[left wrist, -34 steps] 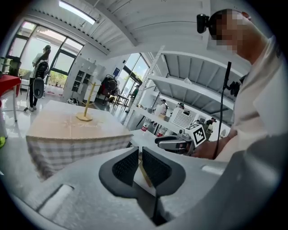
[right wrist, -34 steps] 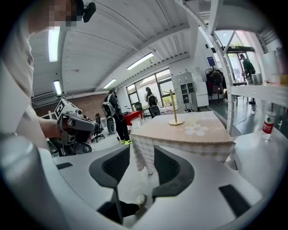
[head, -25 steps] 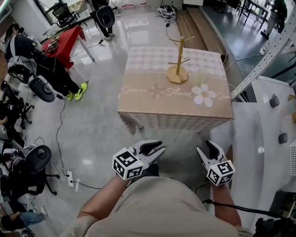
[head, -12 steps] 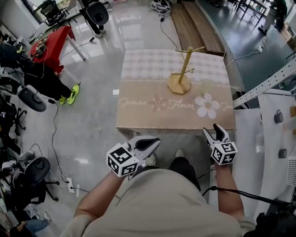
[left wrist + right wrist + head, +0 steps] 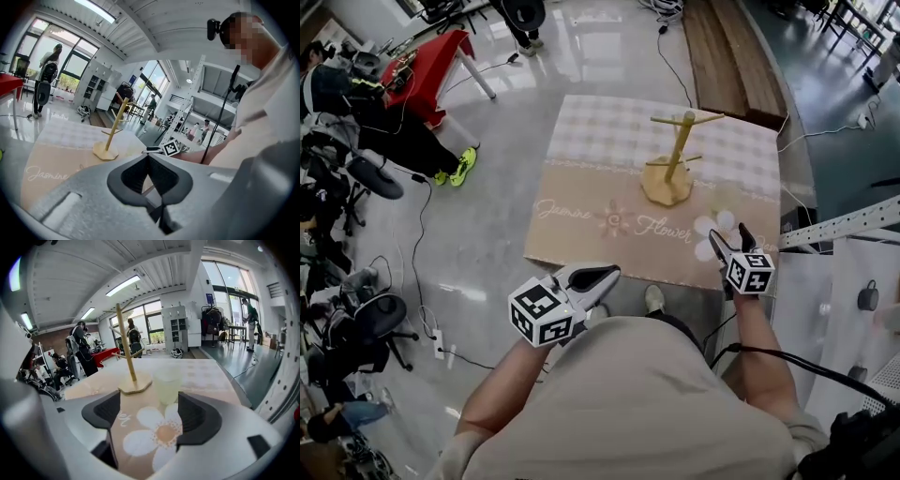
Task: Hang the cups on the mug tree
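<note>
Right tongs (image 5: 729,239) have just been opening wide, empty, readying for the translucent cup (image 5: 167,385) at twelve o'clock; left tongs (image 5: 598,277) are closed, empty.

— Where is the mug tree (image 5: 675,155)?
— On the table (image 5: 591,159), right of its middle.
— And the cup (image 5: 168,384)?
— Just right of the tree's base, ahead of the right gripper (image 5: 729,234).

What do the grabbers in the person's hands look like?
The left gripper and right gripper are grey with black fingers, each carrying a white cube of black square markers. The shirt is beige, short-sleeved. The right fingers have just been opening, nothing between them.
</note>
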The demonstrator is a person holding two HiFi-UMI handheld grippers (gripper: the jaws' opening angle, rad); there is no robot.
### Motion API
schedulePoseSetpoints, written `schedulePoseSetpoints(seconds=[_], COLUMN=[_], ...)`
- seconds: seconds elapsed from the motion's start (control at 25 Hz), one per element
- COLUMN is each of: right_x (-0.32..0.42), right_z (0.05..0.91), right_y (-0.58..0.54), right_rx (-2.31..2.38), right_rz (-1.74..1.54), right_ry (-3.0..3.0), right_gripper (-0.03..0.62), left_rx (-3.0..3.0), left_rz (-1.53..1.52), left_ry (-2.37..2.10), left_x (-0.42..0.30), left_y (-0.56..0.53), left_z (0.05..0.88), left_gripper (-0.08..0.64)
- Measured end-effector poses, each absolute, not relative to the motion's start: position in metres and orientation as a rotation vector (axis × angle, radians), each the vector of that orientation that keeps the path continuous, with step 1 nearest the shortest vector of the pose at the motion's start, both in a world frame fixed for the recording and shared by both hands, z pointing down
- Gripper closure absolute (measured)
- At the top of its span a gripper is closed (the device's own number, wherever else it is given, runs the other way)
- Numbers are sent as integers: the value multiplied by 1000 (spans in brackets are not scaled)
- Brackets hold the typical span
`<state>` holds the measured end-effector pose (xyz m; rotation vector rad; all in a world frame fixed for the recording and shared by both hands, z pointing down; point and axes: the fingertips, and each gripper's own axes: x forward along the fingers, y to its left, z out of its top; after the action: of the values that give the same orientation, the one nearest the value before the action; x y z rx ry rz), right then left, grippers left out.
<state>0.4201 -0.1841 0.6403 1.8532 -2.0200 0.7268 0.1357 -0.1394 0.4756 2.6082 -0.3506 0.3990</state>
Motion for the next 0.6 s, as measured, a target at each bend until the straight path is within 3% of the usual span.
schedulePoseSetpoints(seconds=[0.24, 0.6], right_x=[448, 456], right_z=[671, 713], right_y=[-241, -281], right_rx=[1768, 1623], right_rz=[697, 738], right_ry=[-2041, -2096], right_gripper=[176, 181], left_rx=[2577, 2497], left_rz=[410, 388], left_ry=[-464, -655], left_x=[166, 177], left_y=[-155, -164], left_z=[470, 474], left_gripper=[554, 554])
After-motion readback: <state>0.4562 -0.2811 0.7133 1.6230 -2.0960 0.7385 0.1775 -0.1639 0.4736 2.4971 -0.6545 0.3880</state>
